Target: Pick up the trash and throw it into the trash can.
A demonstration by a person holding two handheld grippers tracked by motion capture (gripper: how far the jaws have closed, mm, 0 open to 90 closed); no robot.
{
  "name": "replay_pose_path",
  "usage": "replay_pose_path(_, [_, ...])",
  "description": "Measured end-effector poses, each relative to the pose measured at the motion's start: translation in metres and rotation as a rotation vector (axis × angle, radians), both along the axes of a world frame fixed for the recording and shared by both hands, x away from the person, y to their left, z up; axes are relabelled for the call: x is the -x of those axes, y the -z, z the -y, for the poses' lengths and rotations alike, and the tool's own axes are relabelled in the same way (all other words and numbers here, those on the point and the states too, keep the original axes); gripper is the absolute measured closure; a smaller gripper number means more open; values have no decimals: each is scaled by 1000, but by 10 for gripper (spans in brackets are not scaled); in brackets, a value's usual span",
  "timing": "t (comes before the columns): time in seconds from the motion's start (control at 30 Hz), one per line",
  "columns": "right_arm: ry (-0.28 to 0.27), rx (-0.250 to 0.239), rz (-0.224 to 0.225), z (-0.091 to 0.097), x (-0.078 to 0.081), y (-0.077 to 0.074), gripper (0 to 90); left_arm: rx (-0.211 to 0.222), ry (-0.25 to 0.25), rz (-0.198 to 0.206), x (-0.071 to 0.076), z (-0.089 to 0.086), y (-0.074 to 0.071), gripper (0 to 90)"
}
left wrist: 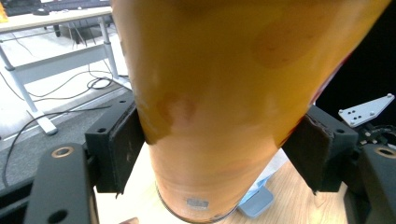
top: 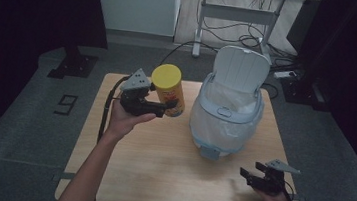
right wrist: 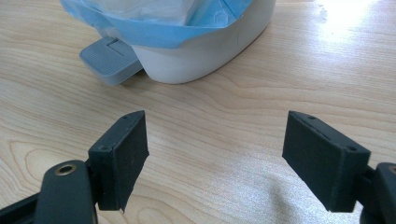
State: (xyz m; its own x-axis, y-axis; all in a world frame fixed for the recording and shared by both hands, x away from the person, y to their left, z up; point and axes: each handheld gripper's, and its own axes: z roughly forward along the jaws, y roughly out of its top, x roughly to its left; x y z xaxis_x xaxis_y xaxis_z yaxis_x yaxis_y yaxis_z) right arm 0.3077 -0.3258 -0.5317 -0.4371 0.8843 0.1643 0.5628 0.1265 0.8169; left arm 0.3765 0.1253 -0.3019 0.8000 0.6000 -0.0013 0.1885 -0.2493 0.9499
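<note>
A yellow canister (top: 169,90) with a yellow cap and a red-and-orange label hangs above the left side of the wooden table (top: 158,174). My left gripper (top: 169,109) is shut on it from the left, low on its body. In the left gripper view both pads press the canister's (left wrist: 224,107) orange sides, and my left gripper (left wrist: 219,154) holds it tilted. My right gripper (top: 252,169) rests low near the table's front right corner and is open. The right gripper view shows bare wood between the jaws of my right gripper (right wrist: 217,154).
A white pedal bin (top: 224,120) lined with a blue-edged bag stands at the table's middle right, its lid (top: 240,69) raised. Its grey pedal (top: 209,153) faces the front edge; the pedal (right wrist: 109,58) lies ahead of the right gripper. A desk and cables stand on the floor behind.
</note>
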Motion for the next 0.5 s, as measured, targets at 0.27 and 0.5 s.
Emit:
replay_pose_path(0.27, [1,1,-2,1,-1,1,216,1,10,0,-5,6,-6,244])
replay_pose_path(0.5, [0,4,-8,0,-1,2,217,14,13,3,-11,11,-11,244])
